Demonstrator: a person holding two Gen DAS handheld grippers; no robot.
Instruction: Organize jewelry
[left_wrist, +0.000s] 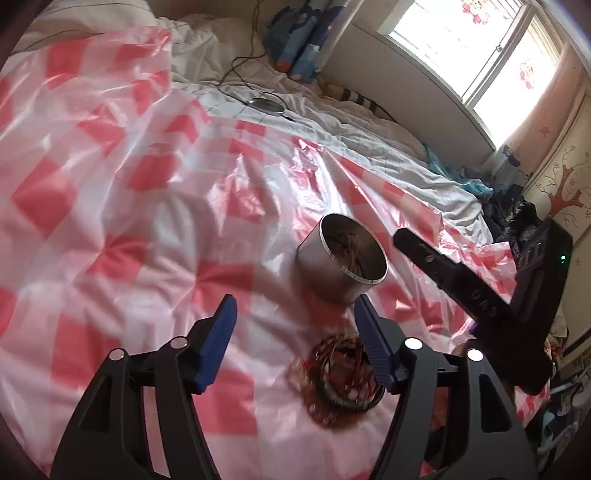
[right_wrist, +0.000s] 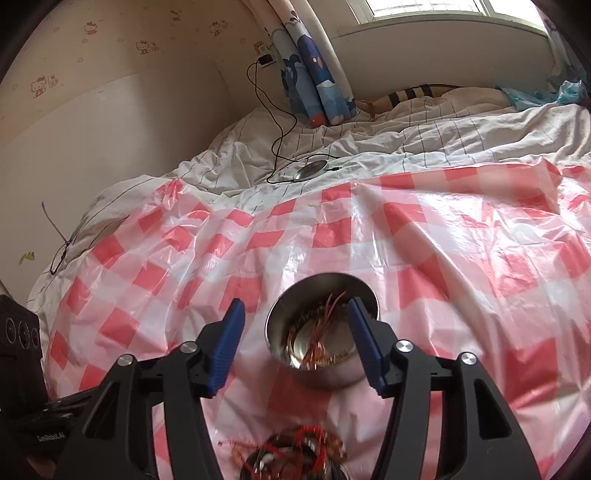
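Observation:
A steel cup (left_wrist: 317, 266) stands tilted on the pink-checked plastic sheet with thin reddish bracelets inside. A tangled pile of red and brown bead jewelry (left_wrist: 340, 376) lies on the sheet just in front of it. My left gripper (left_wrist: 295, 301) is open above the sheet, its right pad over the pile, with nothing between its pads. One black finger (left_wrist: 424, 254) of the right gripper reaches in to the right of the cup, apart from it. In the right wrist view, my right gripper (right_wrist: 295, 304) is open over the cup (right_wrist: 321, 378), with the jewelry pile (right_wrist: 295, 454) at the bottom edge.
The plastic sheet (right_wrist: 443, 258) covers a soft bed with a rumpled white striped sheet (right_wrist: 406, 140) behind. A round silver disc (right_wrist: 312, 168) with a black cable lies there. A blue curtain (right_wrist: 317, 74) and a window stand beyond. The left gripper's black body (right_wrist: 48, 432) shows at lower left.

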